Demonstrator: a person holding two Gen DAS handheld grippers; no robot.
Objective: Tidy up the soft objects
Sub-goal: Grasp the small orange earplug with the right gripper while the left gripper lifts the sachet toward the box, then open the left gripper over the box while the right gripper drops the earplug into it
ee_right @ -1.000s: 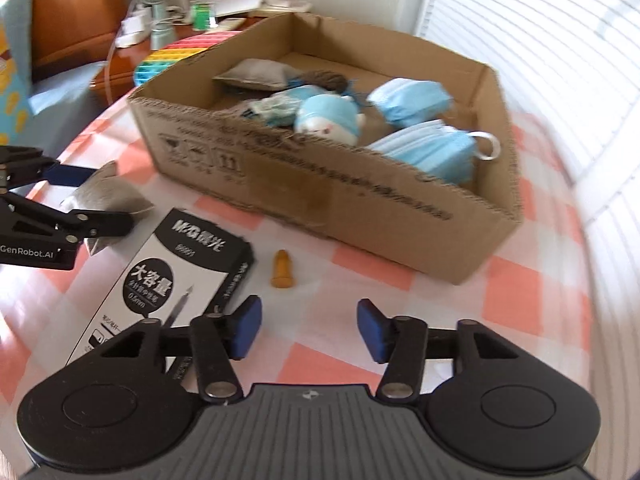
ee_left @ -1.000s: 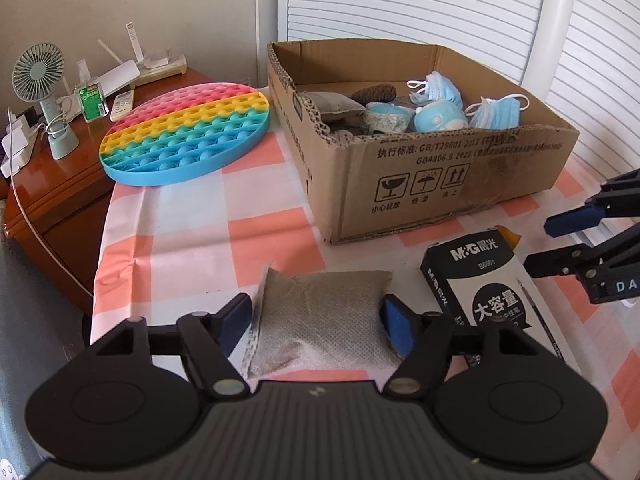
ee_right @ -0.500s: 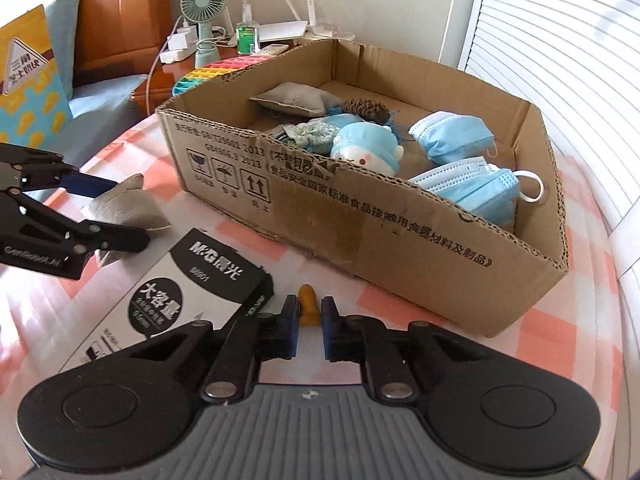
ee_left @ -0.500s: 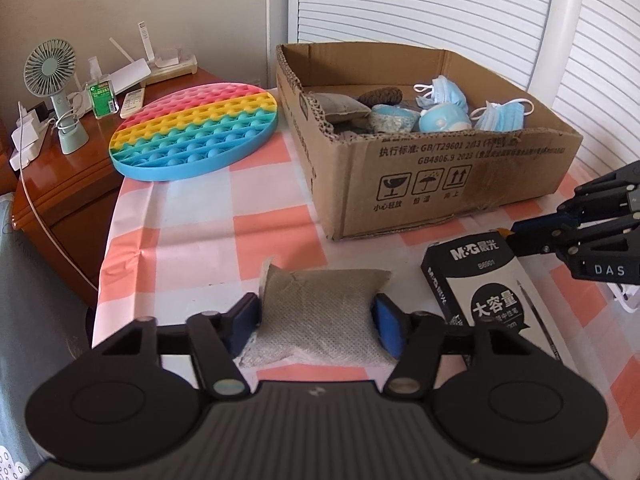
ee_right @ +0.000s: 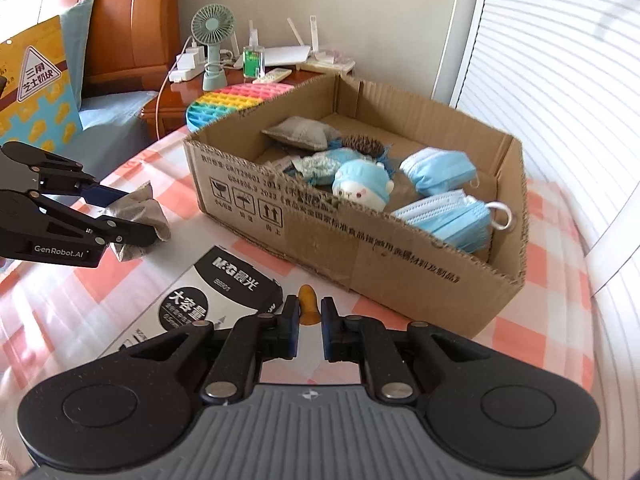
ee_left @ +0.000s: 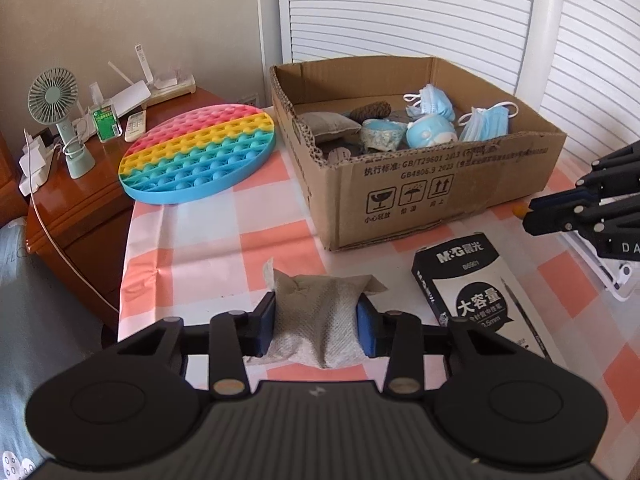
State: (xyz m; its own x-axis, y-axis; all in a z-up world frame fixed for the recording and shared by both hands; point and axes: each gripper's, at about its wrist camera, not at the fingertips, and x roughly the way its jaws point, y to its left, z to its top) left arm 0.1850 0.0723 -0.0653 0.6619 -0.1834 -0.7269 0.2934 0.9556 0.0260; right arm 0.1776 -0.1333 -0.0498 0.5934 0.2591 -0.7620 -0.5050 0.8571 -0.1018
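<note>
While my left tool [ee_left: 316,326] has just been closing on the grey pouch [ee_left: 316,320] and my right tool [ee_right: 310,326] pinches the small orange piece [ee_right: 308,306], I should lift both straight up, then forward over the cardboard box [ee_left: 440,196].

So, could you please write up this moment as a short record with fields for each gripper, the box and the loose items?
left gripper: jaws have just been closing; pads press the sides of the grey pouch on the checked tablecloth
right gripper: shut on the small orange piece
cardboard box: open-topped; holds blue face masks, a blue plush toy, another grey pouch
beside box: black pen carton, rainbow pop mat
</note>
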